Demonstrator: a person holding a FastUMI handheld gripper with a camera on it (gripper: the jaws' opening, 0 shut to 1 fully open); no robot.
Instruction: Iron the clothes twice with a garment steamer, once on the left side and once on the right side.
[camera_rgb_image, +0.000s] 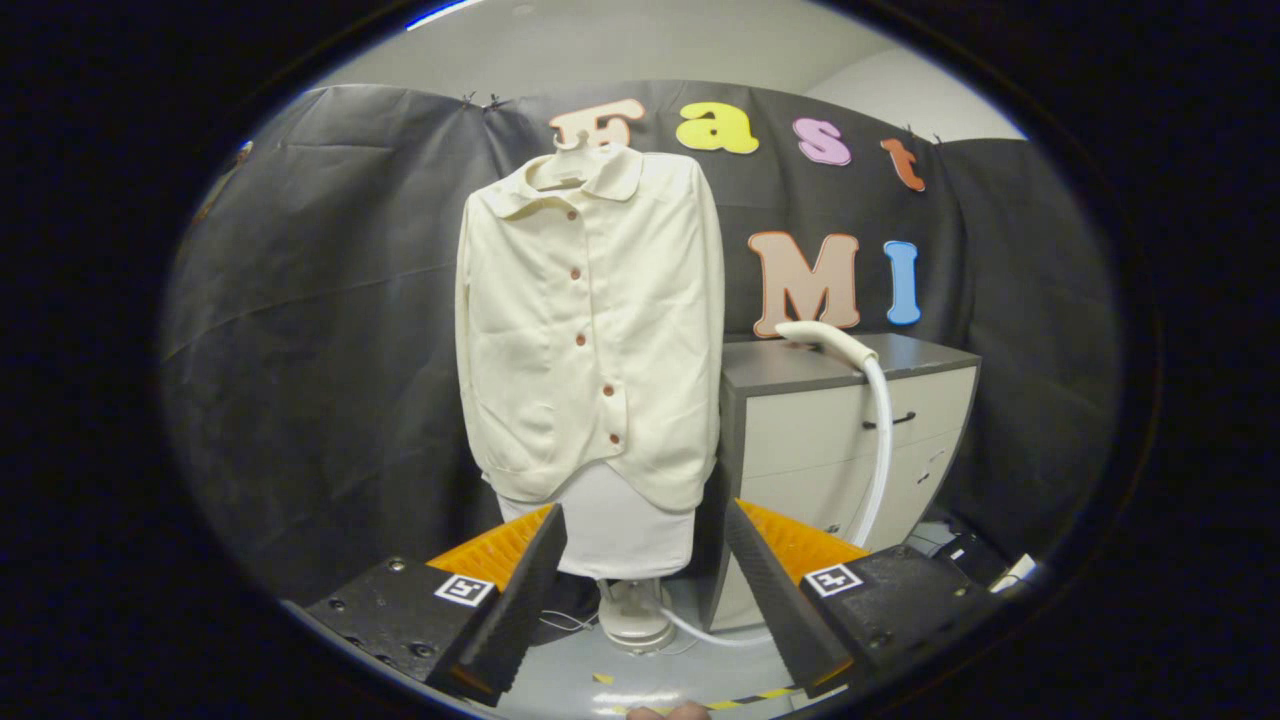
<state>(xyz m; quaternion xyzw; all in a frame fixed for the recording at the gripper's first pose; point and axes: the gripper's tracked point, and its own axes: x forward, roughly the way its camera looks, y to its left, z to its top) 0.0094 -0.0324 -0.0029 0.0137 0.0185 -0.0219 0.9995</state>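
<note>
Two fingers of the gripper (645, 590) stood apart, holding nothing, aimed at the cream shirt (590, 330) hanging beyond them. What looked like the steamer head (825, 342) lay on the grey cabinet (850, 420) beside it.

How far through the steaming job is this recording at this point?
Nothing looks done yet. The cream shirt hangs buttoned on its stand, untouched. The gripper is open and empty, jaws apart, well short of the shirt. The steamer head rests on the grey cabinet, its hose trailing down. Left: picking up the steamer and both passes, left and right.
</note>
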